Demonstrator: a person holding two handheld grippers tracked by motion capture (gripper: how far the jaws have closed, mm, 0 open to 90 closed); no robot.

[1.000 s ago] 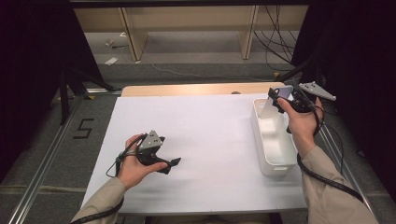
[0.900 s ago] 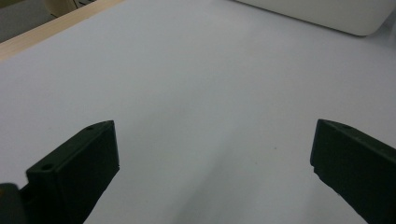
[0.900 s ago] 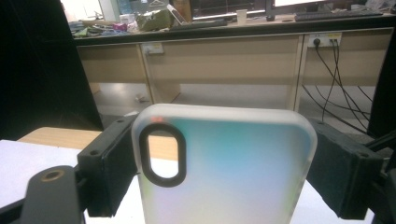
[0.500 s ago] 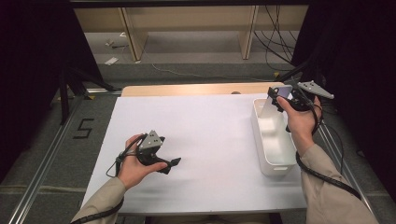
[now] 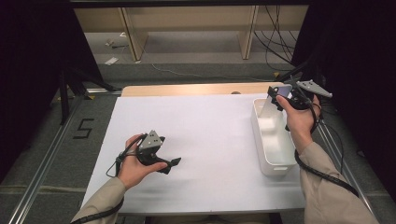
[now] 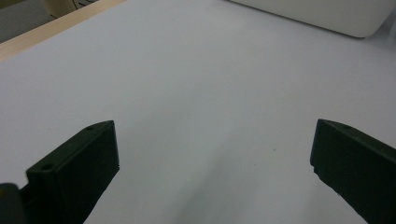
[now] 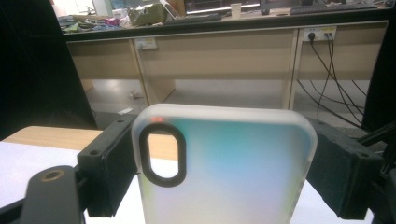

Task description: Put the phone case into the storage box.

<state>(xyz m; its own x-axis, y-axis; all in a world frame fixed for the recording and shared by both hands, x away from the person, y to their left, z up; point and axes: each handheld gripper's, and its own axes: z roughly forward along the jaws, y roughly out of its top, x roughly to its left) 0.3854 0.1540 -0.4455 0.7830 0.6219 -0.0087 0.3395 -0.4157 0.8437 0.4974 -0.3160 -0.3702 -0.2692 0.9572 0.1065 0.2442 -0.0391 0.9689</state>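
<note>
Vs a second ago: almost no change. The right gripper [image 5: 276, 95] sits a touch further toward the far end of the white bin [image 5: 280, 164], the phone case [image 5: 266, 108] in its jaws tilts slightly differently. The left gripper [image 5: 173, 162] has not budged.

Right gripper: pinching the phone case by its two long edges, jaws wide apart around it. In the right gripper view the phone case [image 7: 224, 168] is frosted and translucent with a bluish-green tint, and its black-rimmed oval camera cutout [image 7: 162, 155] sits at upper left. It is held in the air over the far end of the bin, clear of the table [image 5: 210, 130].

Left gripper: jaws spread, nothing between them, resting low over the bare white tabletop at front left, well apart from the bin. The left gripper view has the bin's corner [image 6: 327, 16] at the top edge.

Count: 2 grippers, 1 phone case, 1 bin, 1 table.
</note>
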